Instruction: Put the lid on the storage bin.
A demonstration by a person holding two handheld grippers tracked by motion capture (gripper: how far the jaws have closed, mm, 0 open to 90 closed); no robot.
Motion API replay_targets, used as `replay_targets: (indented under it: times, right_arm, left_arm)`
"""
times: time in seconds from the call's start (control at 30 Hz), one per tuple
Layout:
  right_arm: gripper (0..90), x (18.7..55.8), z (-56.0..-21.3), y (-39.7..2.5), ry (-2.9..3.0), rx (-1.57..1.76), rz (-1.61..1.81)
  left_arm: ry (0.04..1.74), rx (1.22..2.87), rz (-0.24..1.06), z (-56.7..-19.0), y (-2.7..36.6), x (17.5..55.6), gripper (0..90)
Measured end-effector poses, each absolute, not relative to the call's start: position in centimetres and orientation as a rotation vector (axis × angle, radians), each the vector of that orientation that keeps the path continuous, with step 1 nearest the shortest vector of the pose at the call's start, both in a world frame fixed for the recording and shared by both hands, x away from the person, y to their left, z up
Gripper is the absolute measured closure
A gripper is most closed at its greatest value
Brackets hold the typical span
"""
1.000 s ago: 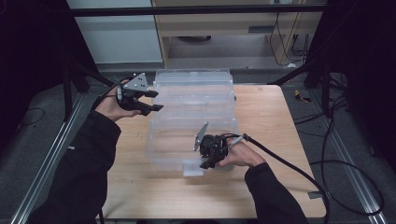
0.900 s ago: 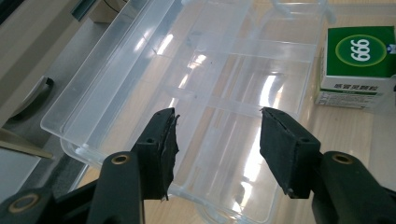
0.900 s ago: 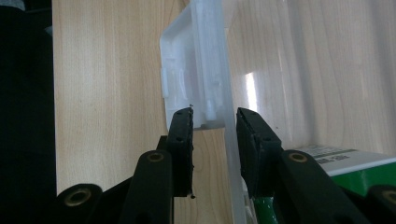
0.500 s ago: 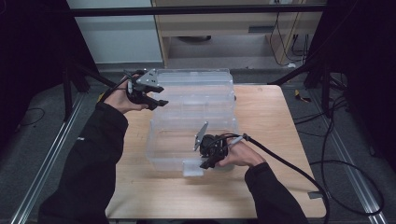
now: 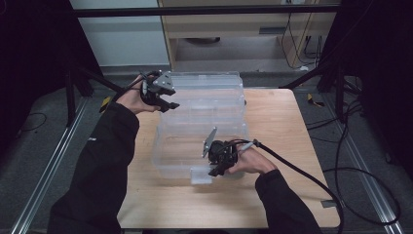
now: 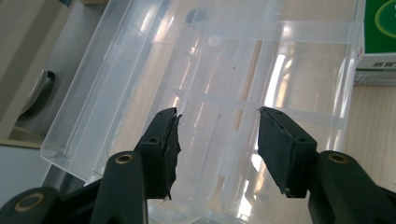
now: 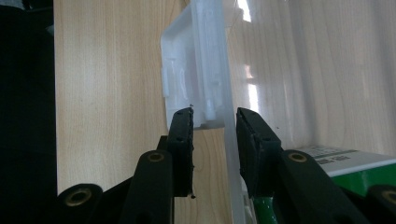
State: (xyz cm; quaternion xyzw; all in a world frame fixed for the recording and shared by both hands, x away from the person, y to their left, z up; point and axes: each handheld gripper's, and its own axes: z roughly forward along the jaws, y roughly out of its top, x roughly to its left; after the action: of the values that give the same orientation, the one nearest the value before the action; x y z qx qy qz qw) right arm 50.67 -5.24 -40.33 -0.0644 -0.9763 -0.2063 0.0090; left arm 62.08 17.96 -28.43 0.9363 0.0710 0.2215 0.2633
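A clear plastic storage box [image 5: 185, 151] lies open on the wooden table [image 5: 287, 131], its lid [image 5: 214, 95] laid back on the far side. My right gripper [image 5: 215, 170] sits at the box's front wall beside the white latch [image 5: 200, 176]. In the right gripper view its jaws [image 7: 215, 126] are shut on that wall [image 7: 229, 93] and latch [image 7: 187, 70]. A green carton [image 7: 345, 179] lies inside the box. My left gripper [image 5: 164, 100] hovers at the lid's far left corner. In the left gripper view its jaws [image 6: 217, 135] stand open above the clear lid [image 6: 224, 60], holding nothing.
A black cable [image 5: 302, 173] trails from the right gripper across the table's right half to the floor. A wooden cabinet [image 5: 234, 29] stands behind the table. Black frame bars [image 5: 204, 9] cross the back and sides. The green carton's edge [image 6: 378, 42] shows at the lid's right.
My left gripper has moved right and farther back, from beside the box's left side to over the lid's far left corner. The right gripper has stayed at the front wall.
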Motion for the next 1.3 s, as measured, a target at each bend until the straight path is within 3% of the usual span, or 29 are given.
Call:
replay_targets:
  times: [1.3]
  right_arm:
    - [68.2, 50.8, -40.3, -5.3, -3.05, -0.189, -0.644]
  left_arm:
    - [0.117, 2.624, 0.557, -30.4, 16.4, 63.5, 66.4]
